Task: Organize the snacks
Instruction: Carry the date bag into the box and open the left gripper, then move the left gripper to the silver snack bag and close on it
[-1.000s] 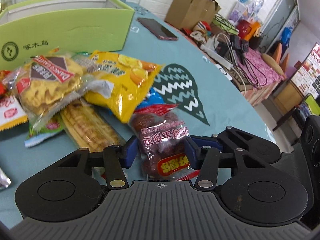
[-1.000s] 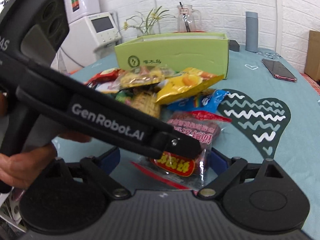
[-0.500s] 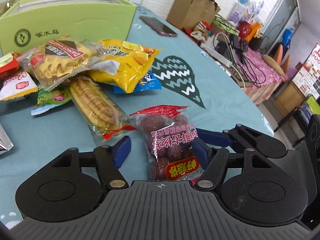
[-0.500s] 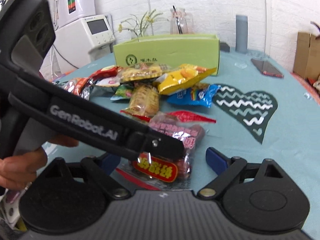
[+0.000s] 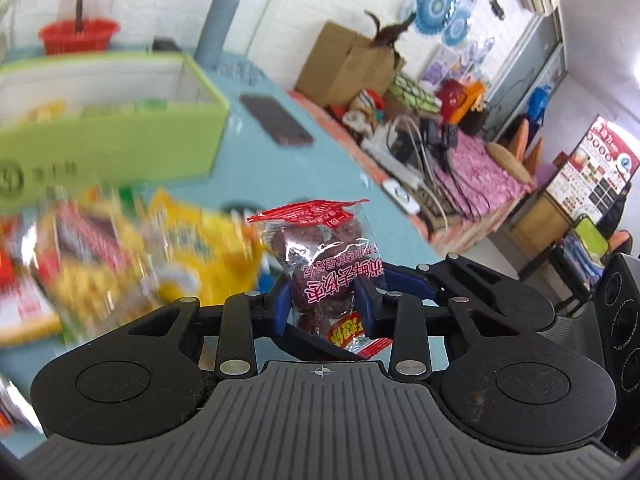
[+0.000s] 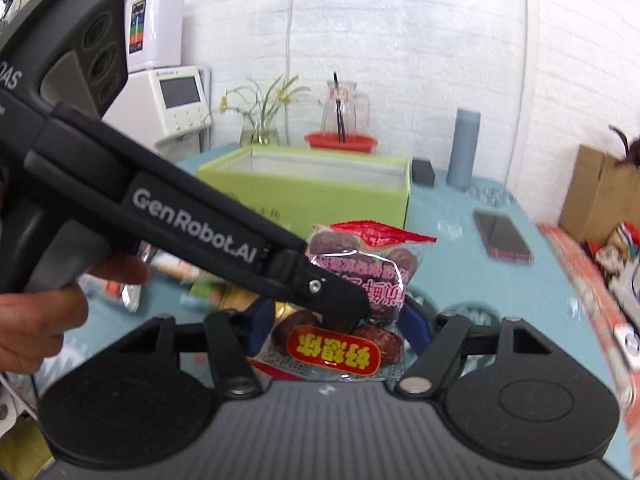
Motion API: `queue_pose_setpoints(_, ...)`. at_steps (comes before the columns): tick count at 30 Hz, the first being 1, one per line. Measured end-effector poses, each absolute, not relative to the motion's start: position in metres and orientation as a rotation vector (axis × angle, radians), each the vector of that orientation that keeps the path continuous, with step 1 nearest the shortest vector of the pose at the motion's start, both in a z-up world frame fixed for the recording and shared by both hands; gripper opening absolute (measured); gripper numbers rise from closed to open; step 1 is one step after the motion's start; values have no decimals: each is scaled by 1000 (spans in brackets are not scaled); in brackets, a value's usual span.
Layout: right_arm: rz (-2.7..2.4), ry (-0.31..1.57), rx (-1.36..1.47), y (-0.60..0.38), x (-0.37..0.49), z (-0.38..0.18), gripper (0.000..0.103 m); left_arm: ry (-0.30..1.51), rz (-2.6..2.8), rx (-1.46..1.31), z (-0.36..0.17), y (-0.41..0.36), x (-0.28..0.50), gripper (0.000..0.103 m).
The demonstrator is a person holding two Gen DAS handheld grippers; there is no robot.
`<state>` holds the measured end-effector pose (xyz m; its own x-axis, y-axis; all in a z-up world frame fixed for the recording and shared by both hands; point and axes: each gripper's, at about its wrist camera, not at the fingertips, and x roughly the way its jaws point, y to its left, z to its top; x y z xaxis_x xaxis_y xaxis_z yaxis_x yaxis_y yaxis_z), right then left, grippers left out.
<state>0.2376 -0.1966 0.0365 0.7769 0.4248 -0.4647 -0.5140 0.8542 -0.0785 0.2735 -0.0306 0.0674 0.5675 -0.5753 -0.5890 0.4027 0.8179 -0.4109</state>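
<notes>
Date packet point(image 5: 320, 280) now aloft in left tongs point(image 5: 322, 304)

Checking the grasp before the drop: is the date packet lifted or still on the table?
Lifted: date packet stands upright, clamped in left tongs, above the table.

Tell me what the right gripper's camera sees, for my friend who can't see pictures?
A clear, red-topped packet of dark dried dates stands between two black grippers; the left gripper pinches it. Behind, an open green cardboard box sits on the blue table.
</notes>
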Motion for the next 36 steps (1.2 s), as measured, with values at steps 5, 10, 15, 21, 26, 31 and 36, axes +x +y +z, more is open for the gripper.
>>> queue_pose_setpoints(5,578,418,-236,-172,327,67,79,690,-490,-185,105,-16,349,12)
queue_pose_setpoints(10,638,463,-265,-136,428,69,79,695,-391,-153,110,5,435,12)
queue_pose_setpoints(15,646,540,-275,-114,488,44,81,781,-358,-193,77,24,504,19)
queue_pose_setpoints(21,635,487,-244,-130,474,46,93,733,-333,-212,72,42,499,50)
queue_pose_setpoints(26,646,468,-251,-138,436,56,93,694,-337,-204,86,48,459,55)
queue_pose_setpoints(31,643,450,-281,-145,376,62,93,658,-342,-173,96,48,399,62)
queue_pose_setpoints(36,654,457,-251,-154,312,53,93,628,-293,-125,92,62,328,63)
